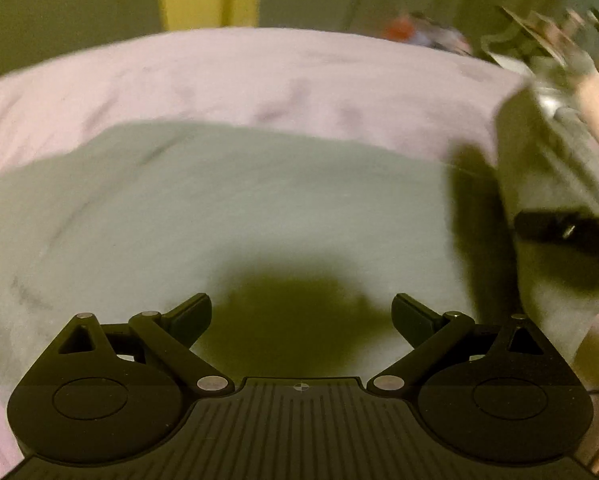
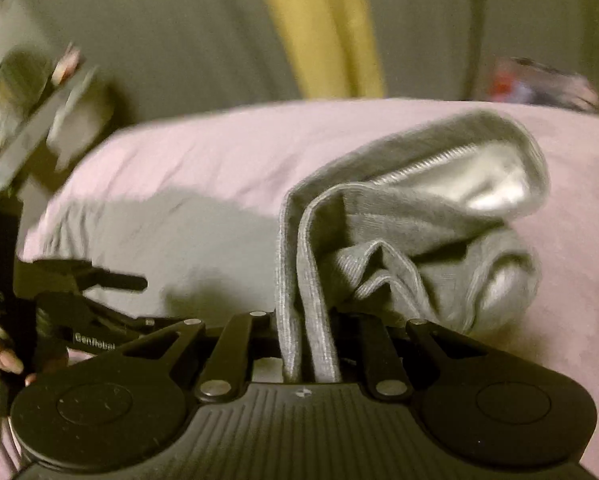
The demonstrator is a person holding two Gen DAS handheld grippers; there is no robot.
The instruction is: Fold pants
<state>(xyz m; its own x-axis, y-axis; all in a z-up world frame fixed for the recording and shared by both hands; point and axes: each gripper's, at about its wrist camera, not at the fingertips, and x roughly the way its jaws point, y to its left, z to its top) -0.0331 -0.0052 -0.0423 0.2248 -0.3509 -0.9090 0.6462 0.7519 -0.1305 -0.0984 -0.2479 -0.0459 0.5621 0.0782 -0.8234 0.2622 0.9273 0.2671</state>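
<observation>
The right tool [image 2: 311,344] pinches a bunched fold of the grey pants [image 2: 379,240] at lower centre of its frame. The rest lies flat on the pink bed [image 1: 219,76]. The left tool [image 1: 301,316] is spread, holding nothing, low in its frame over the cloth.

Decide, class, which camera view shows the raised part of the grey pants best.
The right wrist view: the right gripper is shut on a bunched fold of the grey pants, showing ribbed trim and the pale inside. The left wrist view shows mostly flat, blurred fabric on the pink sheet, under the open left gripper.
</observation>
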